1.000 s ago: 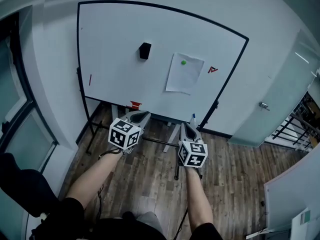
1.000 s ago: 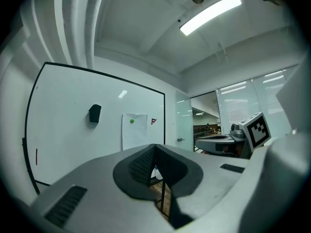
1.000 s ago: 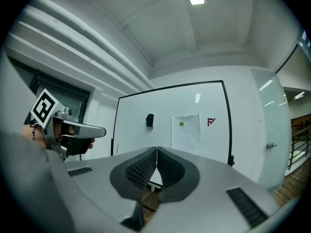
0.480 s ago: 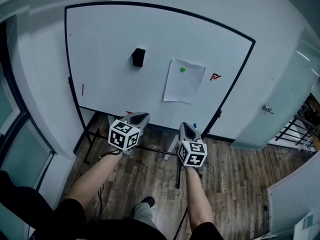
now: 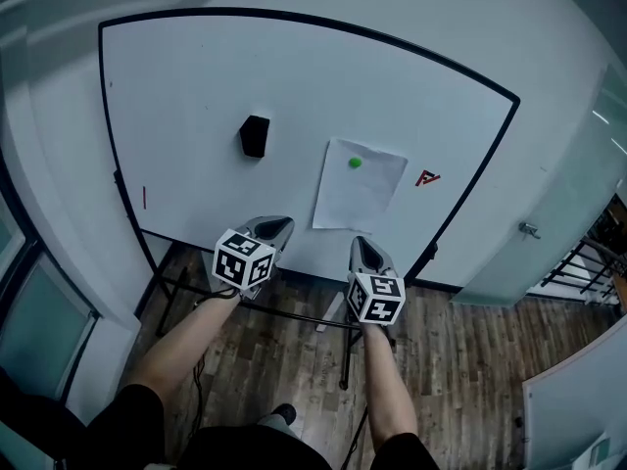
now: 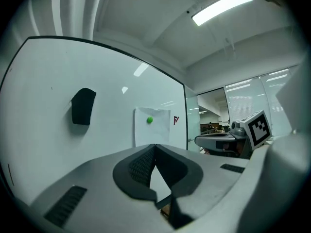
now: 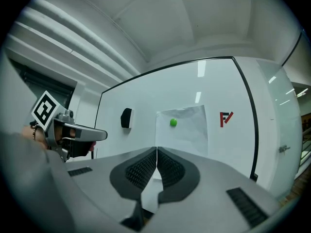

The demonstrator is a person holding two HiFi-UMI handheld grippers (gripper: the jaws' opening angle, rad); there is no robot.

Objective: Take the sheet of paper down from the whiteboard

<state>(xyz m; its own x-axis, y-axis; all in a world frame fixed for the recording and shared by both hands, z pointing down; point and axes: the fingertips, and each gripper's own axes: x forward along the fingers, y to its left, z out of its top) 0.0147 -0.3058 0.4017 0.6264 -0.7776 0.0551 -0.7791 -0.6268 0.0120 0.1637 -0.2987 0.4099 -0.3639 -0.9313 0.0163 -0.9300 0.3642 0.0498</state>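
a black eraser (image 5: 255, 136) sits well left of a small red logo (image 5: 427, 178). a green magnet (image 5: 355, 163) lies between them, nearer the logo. a thin red mark (image 5: 144, 198) stands upright far to the left, lower than the eraser. the floor (image 5: 460, 360) is dark wood planks. to the right a pale door (image 5: 568, 213) carries a metal handle (image 5: 530, 230), with a black railing (image 5: 593, 267) just past it. a window (image 5: 39, 311) sits low on the left. overhead a long ceiling light (image 6: 222, 7) glows.
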